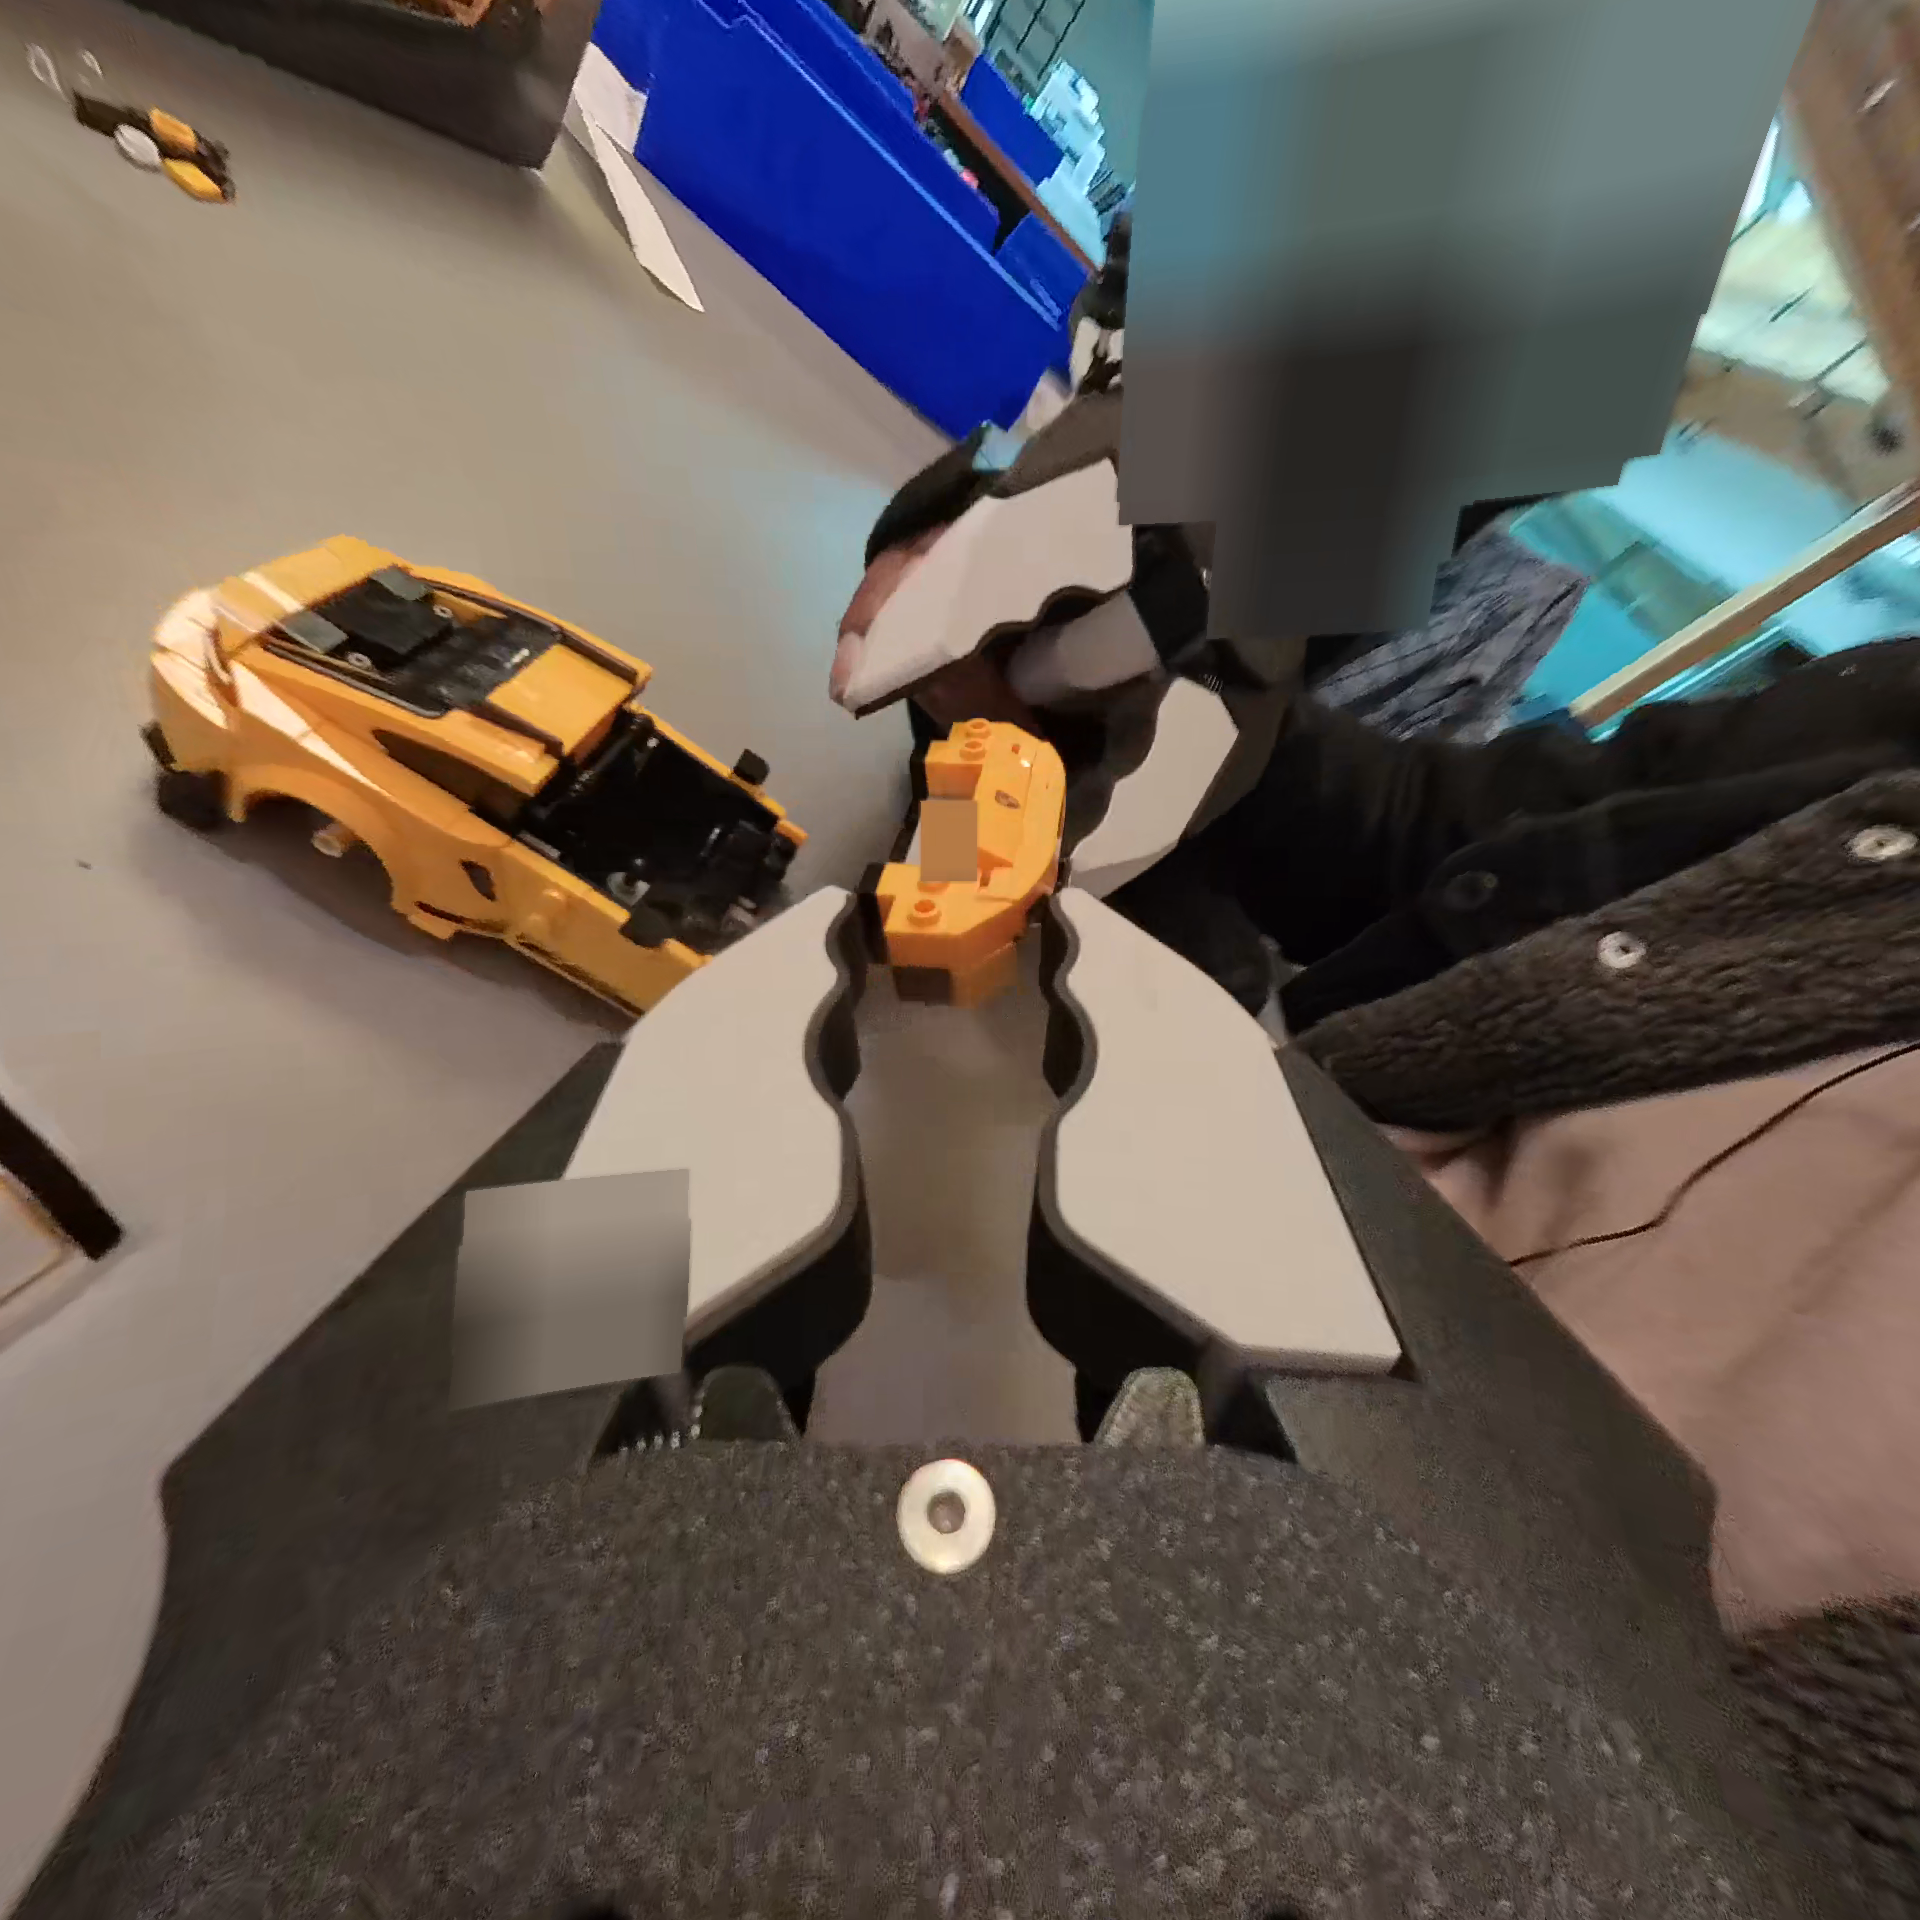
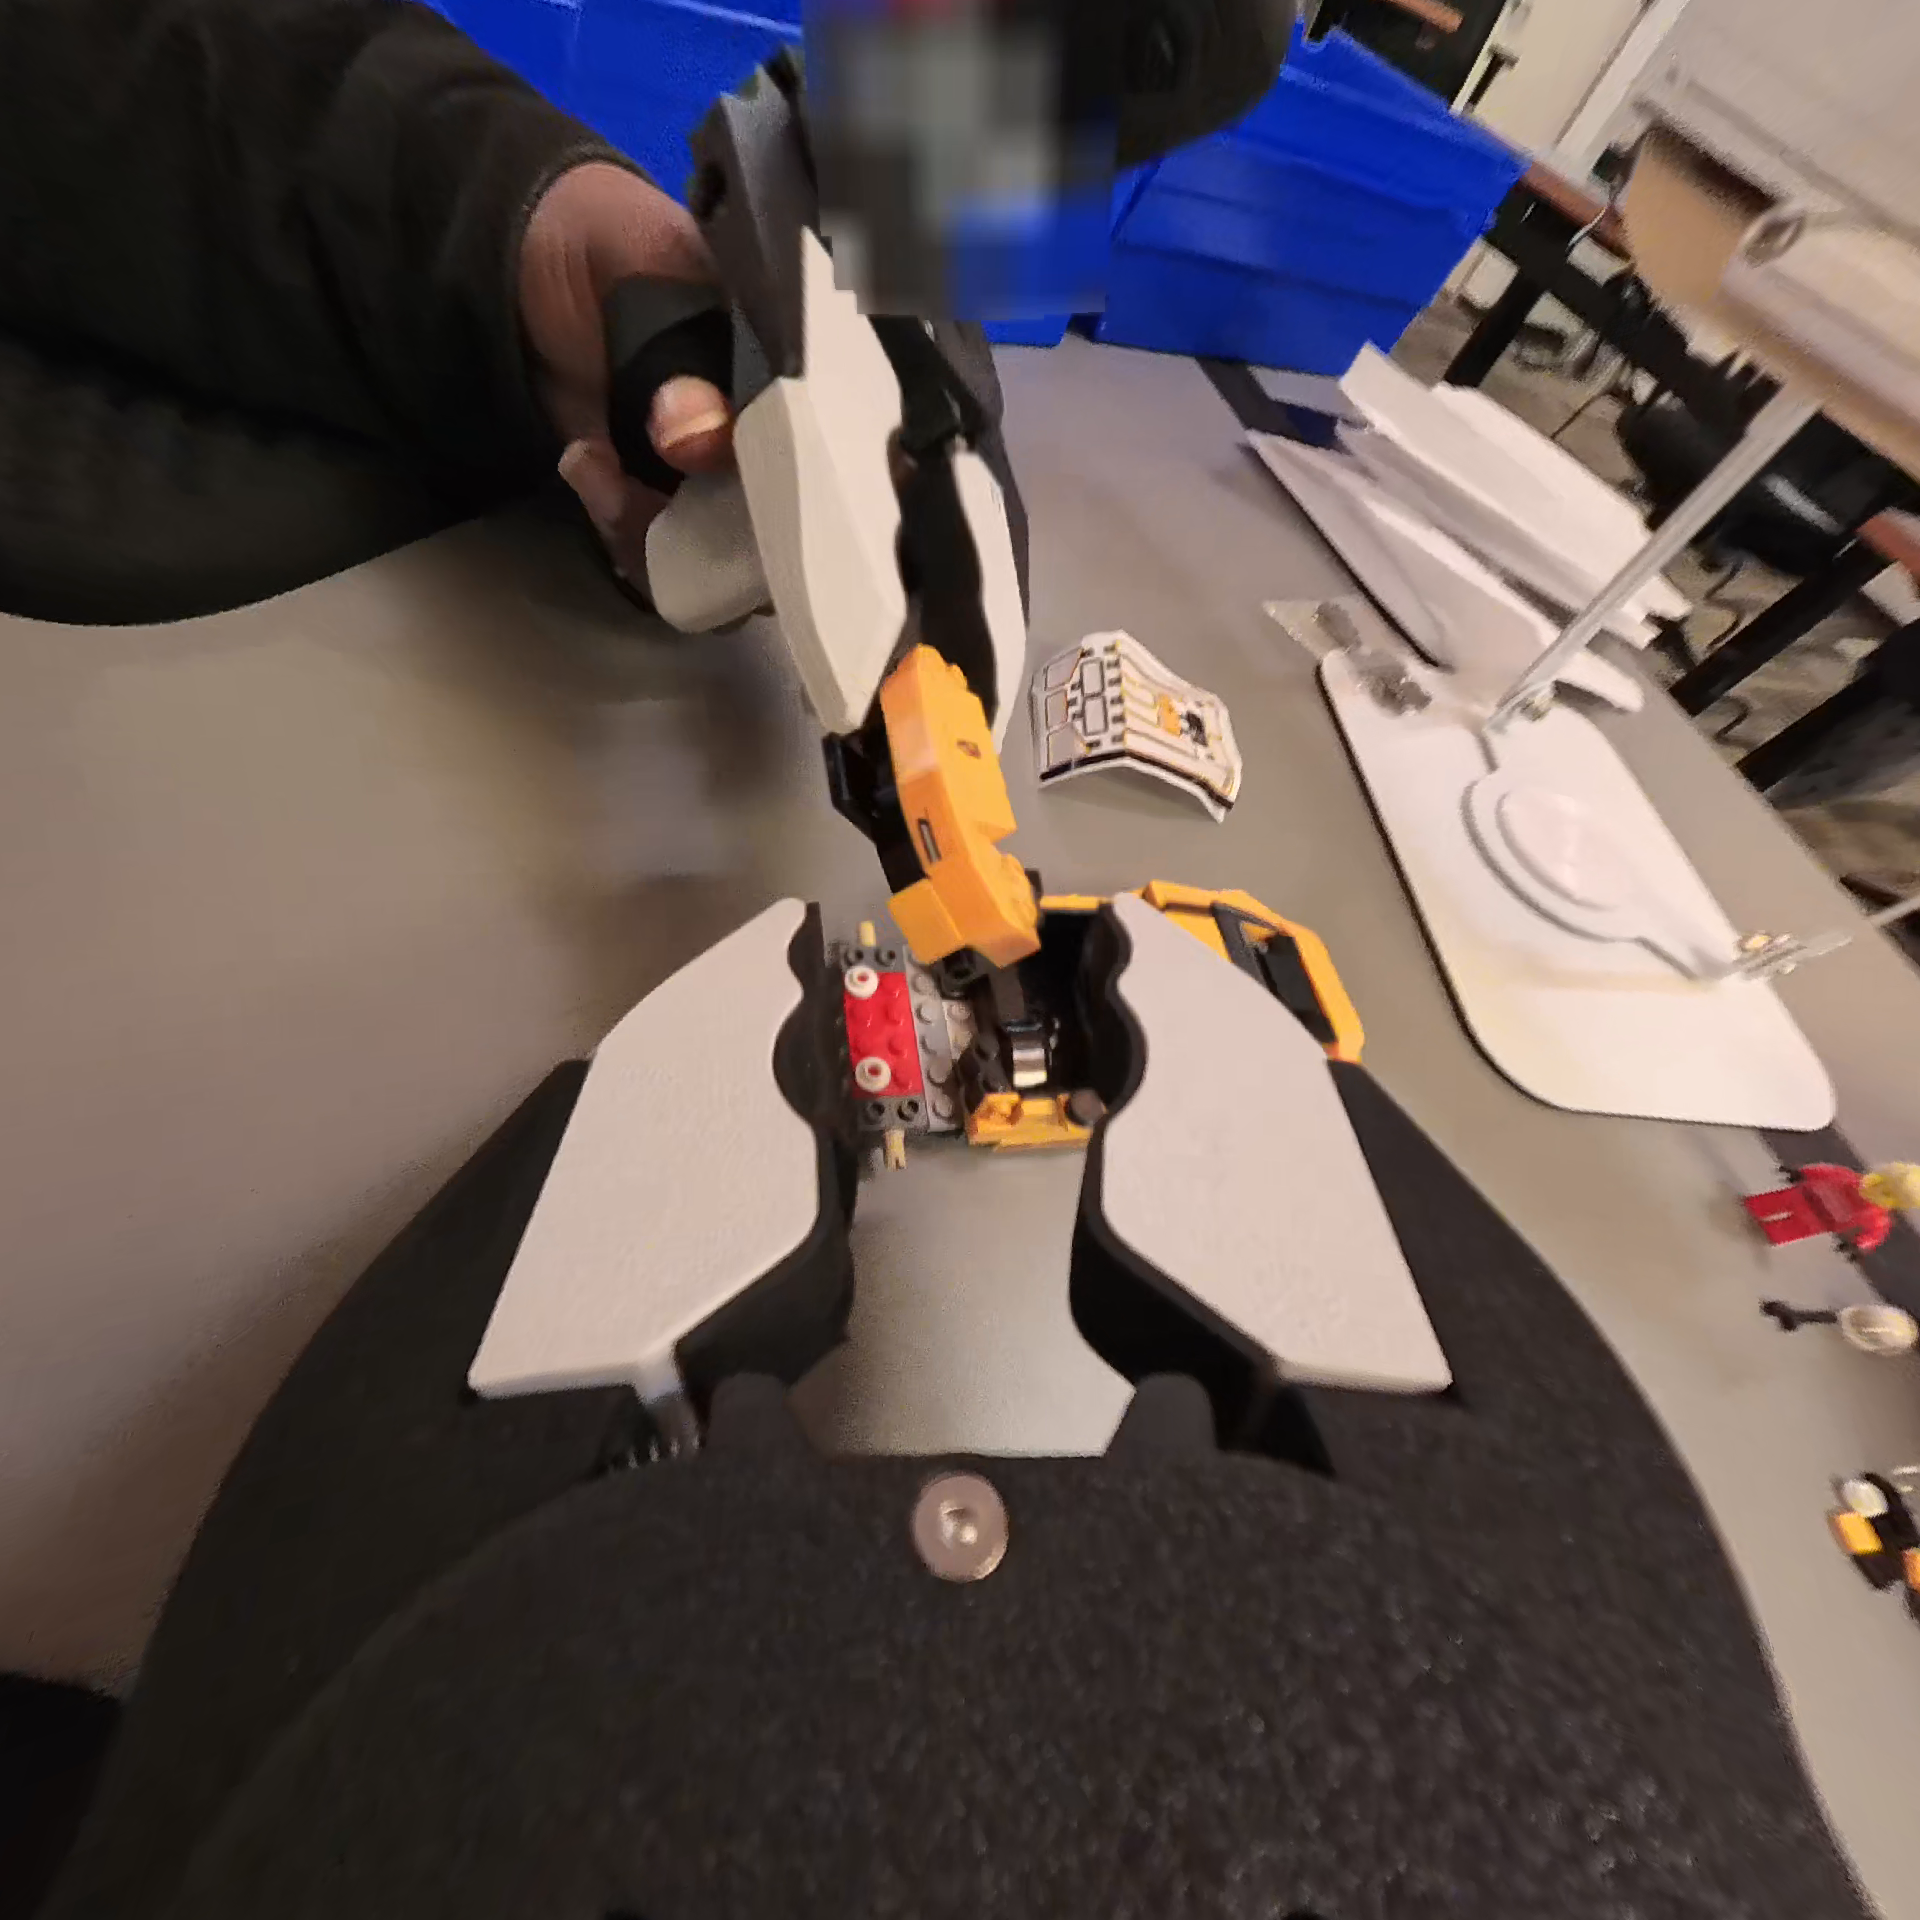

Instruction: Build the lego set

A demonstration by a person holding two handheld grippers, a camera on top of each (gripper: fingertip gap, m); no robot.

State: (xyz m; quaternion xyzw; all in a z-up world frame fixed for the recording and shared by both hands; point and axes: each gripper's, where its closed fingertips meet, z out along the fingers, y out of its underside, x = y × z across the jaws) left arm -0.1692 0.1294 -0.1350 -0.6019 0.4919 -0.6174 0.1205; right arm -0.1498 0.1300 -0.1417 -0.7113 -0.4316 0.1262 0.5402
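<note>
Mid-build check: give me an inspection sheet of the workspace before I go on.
Surface: grey table, flat.
Job's things: yellow lego car on the table, front end open, no wheels seen; orange curved section held in the air.
Clutter: sticker sheet, red minifigure, loose small parts, white base with clear stand.
Grippers: left gripper shut on the orange curved section; right gripper open, empty, close to it.
Cables: thin dark cord across brown fabric, off the table.
Surroundings: blue bins behind the table; a person's hand on the left gripper.
</note>
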